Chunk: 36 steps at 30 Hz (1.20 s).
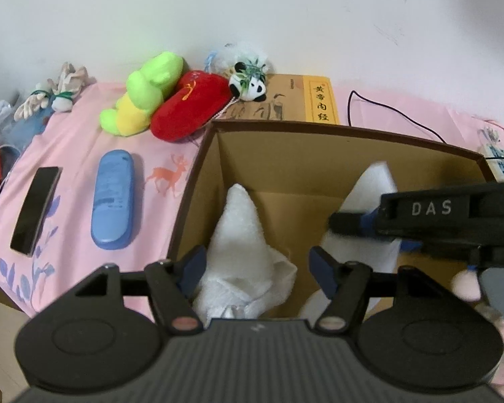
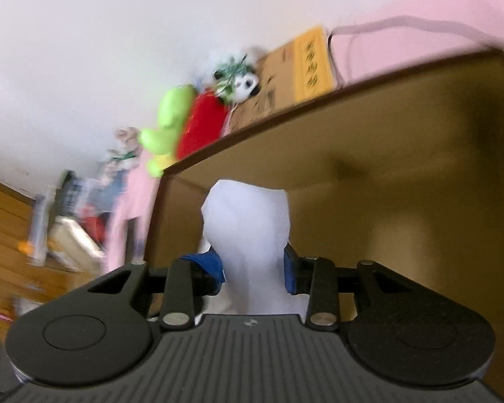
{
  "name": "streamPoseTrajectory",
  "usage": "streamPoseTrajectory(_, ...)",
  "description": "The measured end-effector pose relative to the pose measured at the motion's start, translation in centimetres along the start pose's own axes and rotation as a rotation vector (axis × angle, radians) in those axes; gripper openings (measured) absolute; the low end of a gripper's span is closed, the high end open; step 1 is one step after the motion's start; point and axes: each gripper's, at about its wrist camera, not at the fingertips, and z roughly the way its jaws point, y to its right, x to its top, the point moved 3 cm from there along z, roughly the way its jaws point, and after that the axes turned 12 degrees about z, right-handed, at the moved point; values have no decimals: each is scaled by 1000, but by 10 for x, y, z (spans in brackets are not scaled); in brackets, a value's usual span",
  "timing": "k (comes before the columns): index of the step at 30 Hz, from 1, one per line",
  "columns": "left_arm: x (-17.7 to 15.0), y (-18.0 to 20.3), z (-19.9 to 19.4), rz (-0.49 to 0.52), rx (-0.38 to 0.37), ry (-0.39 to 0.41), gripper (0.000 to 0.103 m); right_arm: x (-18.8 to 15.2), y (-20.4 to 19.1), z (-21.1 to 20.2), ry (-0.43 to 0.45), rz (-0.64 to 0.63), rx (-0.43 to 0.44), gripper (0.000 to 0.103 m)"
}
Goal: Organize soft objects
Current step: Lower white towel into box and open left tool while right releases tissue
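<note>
1. Cardboard makes up the biggest thing before you: the box [image 1: 285,154], open-topped, plain brown inside with a dark rim, stands on the pink cloth [image 1: 74,154] that covers the desk. It looks like the bin for the soft things.
2. Inside it sit two white cloths. The fluffy one [image 1: 242,245] lies crumpled into a peak between your left gripper [image 1: 258,268] jaws, which are spread wide and pinching nothing; you seem to have it placed.
3. Your right gripper [image 2: 253,268] has its jaws closed on the smoother white cloth [image 2: 248,228], held upright over the box interior, probably for lowering in.
4. Beyond the box, against the wall, wait the plush toys: a green-and-yellow one [image 1: 144,97] leaning on a red one [image 1: 188,110], with a small panda [image 1: 250,84] on a book [image 1: 295,100]. All look squashy and easy to pinch.
5. The hard blue remote [image 1: 112,198] and black phone [image 1: 35,210] lie flat on the cloth, likely not yours to sort.
</note>
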Motion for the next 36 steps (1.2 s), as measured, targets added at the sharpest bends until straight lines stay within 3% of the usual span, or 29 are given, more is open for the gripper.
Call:
streamPoseTrajectory(2,0,-1,-4,-1,0,12,70,-2,-3,-5,51,-36,-32,20)
streamPoseTrajectory(4,-1,-1,-7,0,1,15,71,-1,-3,-6,22,-10,9,21)
streamPoseTrajectory(6,-1,-1,-12,1,-3,29,71,-1,-4,-6,51,-36,-54,21)
streamPoseTrajectory(9,-2,5,-14,15,-11,34,71,1,3,-7,-19,54,67,22)
streamPoseTrajectory(11,-4,11,-14,33,-22,36,71,-3,1,-16,34,26,35,22)
streamPoseTrajectory(13,-6,16,-11,45,-4,30,71,-6,-4,-18,21,-18,43,22)
streamPoseTrajectory(17,-7,19,3,29,9,-12,67,-9,-7,-25,21,-13,69,23)
streamPoseTrajectory(22,-11,13,33,-14,80,-141,59,-10,-8,-33,36,13,112,23)
streamPoseTrajectory(26,-12,13,32,-9,107,-135,56,-8,-2,-41,19,72,177,24)
streamPoseTrajectory(28,-13,11,30,-17,103,-131,55,-9,-5,-46,89,9,23,25)
streamPoseTrajectory(29,-14,11,28,-21,96,-126,54,-10,-5,-49,138,-14,-4,26)
streamPoseTrajectory(31,-15,11,20,-26,76,-101,54,-7,5,-47,40,93,156,23)
streamPoseTrajectory(32,-15,11,16,-24,69,-87,54,-7,8,-44,26,124,134,26)
streamPoseTrajectory(33,-16,11,10,-20,63,-69,54,-8,5,-46,97,59,41,26)
streamPoseTrajectory(34,-16,12,6,-17,59,-53,54,-9,1,-49,139,6,27,27)
streamPoseTrajectory(35,-16,13,2,-14,55,-37,54,-10,2,-49,111,24,88,26)
streamPoseTrajectory(36,-16,13,-2,-10,51,-24,54,-10,5,-47,27,94,206,24)
